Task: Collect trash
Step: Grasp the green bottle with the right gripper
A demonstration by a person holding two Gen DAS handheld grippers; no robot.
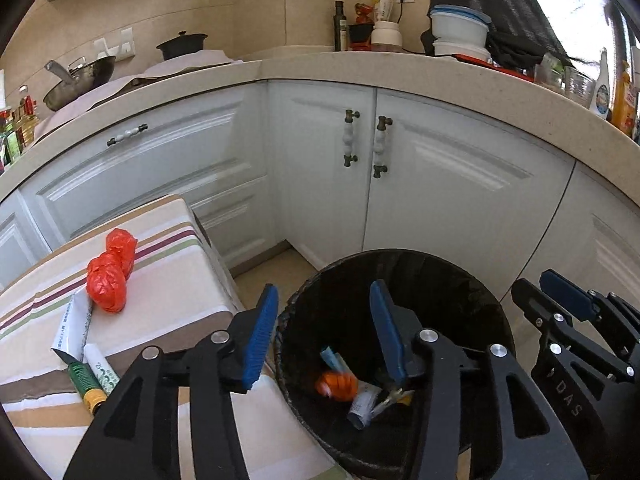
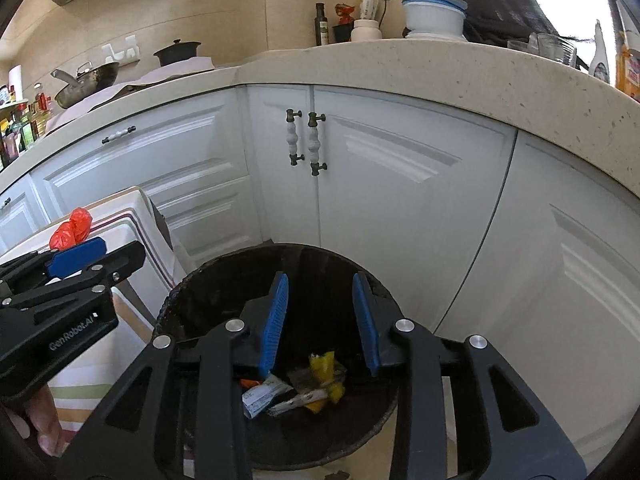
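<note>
A black trash bin (image 1: 492, 320) (image 2: 176, 300) stands on the floor before the white cabinets. Inside lie an orange wad (image 1: 338, 386), paper scraps (image 1: 362, 404) and a yellow wrapper (image 2: 326, 368). My left gripper (image 1: 326, 328) is open and empty over the bin's left rim. My right gripper (image 2: 320, 316) is open and empty above the bin. On a striped cloth table (image 1: 168, 320) left of the bin lie red plastic wads (image 1: 110, 276) (image 2: 72, 228), a white tube box (image 1: 72, 326) and a green-capped tube (image 1: 94, 380).
White cabinet doors (image 1: 440, 184) and a beige counter (image 1: 400, 72) curve behind the bin. On the counter stand a wok (image 1: 80, 80), a black pot (image 1: 182, 44), bottles (image 1: 340, 26) and white bowls (image 1: 460, 30). The other gripper shows at the right edge (image 1: 568, 316).
</note>
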